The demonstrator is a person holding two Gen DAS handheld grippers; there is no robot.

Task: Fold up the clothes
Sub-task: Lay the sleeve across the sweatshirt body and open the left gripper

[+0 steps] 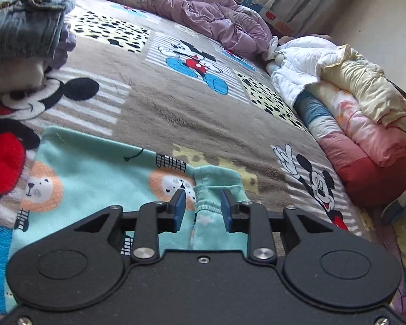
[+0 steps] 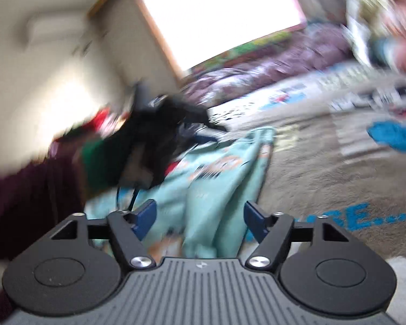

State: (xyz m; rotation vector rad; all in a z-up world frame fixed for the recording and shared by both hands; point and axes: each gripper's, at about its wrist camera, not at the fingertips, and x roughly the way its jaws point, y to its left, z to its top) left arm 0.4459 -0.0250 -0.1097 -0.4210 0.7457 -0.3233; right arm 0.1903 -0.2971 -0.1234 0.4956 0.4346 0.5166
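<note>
The mint lion-print garment [image 1: 94, 162] lies near on the cartoon blanket [image 1: 176, 119]. It looks soft and light; its hem is a good place to hold. The left gripper [image 1: 203, 203] stands apart around a fold, not pressing. The right gripper [image 2: 200, 216] is also open above the cloth.

- The bed [image 1: 176, 119] is covered by a brown plush blanket [image 1: 154, 108] with cartoon mouse panels and spotted patches.
- A mint-green garment [image 1: 100, 162] printed with lions lies flat on the blanket at the near edge.
- Folded clothes [image 1: 24, 32], denim on top, sit at the left.
- A crumpled purple quilt [image 1: 203, 13] lies along the far side.
- Rolled bedding [image 1: 352, 124] in white, cream, pink and red lines the right edge.
</note>
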